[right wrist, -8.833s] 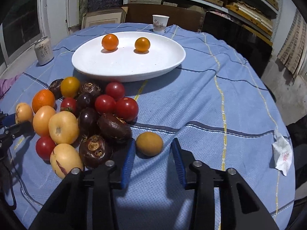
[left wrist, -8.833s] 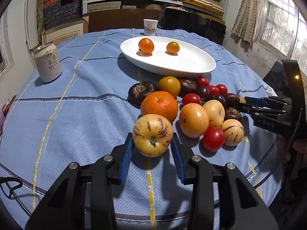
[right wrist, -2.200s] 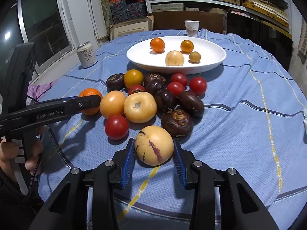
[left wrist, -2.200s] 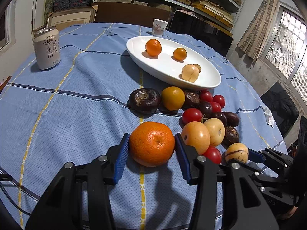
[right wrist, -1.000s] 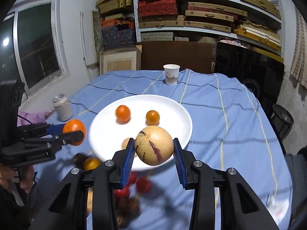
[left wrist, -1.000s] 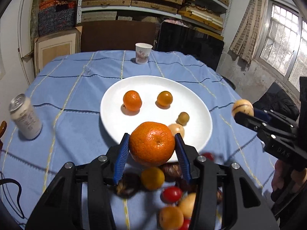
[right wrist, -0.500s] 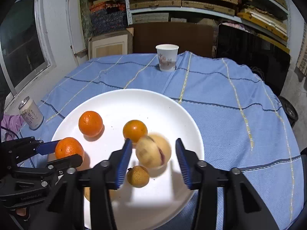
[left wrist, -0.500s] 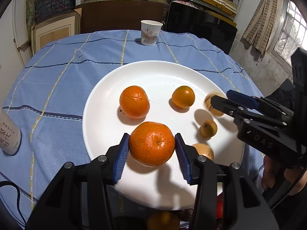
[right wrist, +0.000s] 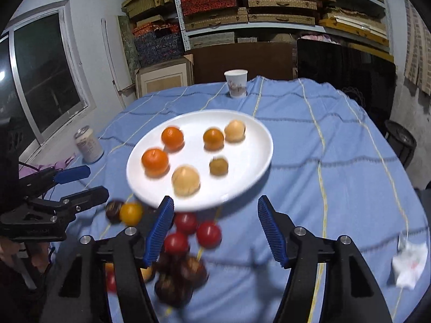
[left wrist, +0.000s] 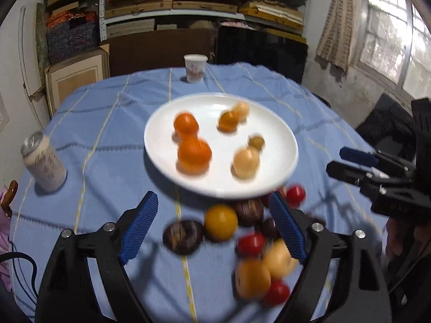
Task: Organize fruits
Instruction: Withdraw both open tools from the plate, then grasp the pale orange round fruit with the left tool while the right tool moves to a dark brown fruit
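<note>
- Now the large orange [left wrist: 194, 154] lies on the white plate [left wrist: 269, 183], touching the smaller orange [left wrist: 186, 125] behind it; half a second ago it sat clamped between the blue pads of the left tongs [left wrist: 214, 227].
- The pale striped fruit [right wrist: 234, 130] rests at the plate's far side, just beside a small orange fruit [right wrist: 213, 138]; a second ago the right tongs [right wrist: 214, 231] carried it above the plate.
- Six fruits lie on the plate: two oranges, the small orange fruit, the striped one, a pale round fruit [right wrist: 186, 180] near the front rim, and a little brownish one [right wrist: 218, 165].
- Both views are blurred by motion, so skin detail is hard to read.
- The left tongs are opening, spread wide with nothing between the pads, and they have pulled back from the plate to the near side.
- The right tongs are also opening, empty, drawn back likewise.
- The loose pile [left wrist: 242, 231] on the near side of the plate holds red tomatoes, dark wrinkled fruits, a yellow-orange fruit and pale yellow ones, on the blue cloth [left wrist: 107, 123] of the counter.
- A drink can [left wrist: 44, 162] stands left of the plate, a paper cup [left wrist: 195, 67] at the far edge.
- A crumpled white paper [right wrist: 409, 265] lies at the right.
</note>
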Motion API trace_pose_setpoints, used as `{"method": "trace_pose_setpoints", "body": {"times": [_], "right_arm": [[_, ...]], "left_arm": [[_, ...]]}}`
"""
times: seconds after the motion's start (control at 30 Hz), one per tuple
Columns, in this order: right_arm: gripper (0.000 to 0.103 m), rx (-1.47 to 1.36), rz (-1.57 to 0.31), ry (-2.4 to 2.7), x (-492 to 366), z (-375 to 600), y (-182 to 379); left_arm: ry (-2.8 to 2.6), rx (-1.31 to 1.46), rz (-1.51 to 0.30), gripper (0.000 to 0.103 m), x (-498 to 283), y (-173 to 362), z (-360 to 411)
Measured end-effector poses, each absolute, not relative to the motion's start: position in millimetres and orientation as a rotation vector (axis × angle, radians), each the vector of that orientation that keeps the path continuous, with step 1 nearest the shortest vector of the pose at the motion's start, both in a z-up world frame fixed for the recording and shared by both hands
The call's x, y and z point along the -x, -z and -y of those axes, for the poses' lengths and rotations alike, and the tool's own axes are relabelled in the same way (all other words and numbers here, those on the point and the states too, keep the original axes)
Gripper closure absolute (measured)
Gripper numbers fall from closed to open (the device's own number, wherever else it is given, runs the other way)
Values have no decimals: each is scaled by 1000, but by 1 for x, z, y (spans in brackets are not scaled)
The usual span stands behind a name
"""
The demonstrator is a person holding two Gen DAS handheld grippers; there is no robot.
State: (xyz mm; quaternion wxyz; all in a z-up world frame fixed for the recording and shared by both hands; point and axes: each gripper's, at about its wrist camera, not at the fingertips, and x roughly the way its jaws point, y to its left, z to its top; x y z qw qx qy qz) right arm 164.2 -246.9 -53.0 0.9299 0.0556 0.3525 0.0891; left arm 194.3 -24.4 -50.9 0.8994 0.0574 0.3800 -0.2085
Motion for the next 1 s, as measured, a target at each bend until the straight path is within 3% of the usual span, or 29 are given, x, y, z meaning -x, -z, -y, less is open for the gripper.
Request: {"method": "trace_pose_setpoints", "body": {"times": [0.3, 0.5, 0.73, 0.9, 0.97, 1.0], "right_arm": [[38, -177, -762, -201, -111, 242, 99], [38, -252, -767, -209, -108, 250, 105], [38, -267, -759, -214, -106, 252, 105], [38, -272, -761, -215, -106, 253, 105], [38, -272, -762, -214, -107, 253, 105], [38, -271, -763, -214, -107, 253, 105]], "left_arm": [[448, -206, -801, 23, -125, 85, 21], [468, -142, -848, 47, -134, 96, 25], [535, -87, -844, 68, -137, 99, 27], [587, 1, -868, 69, -145, 101, 19], [592, 26, -898, 52, -150, 105, 17], [562, 33, -901, 38, -152, 106, 15]]}}
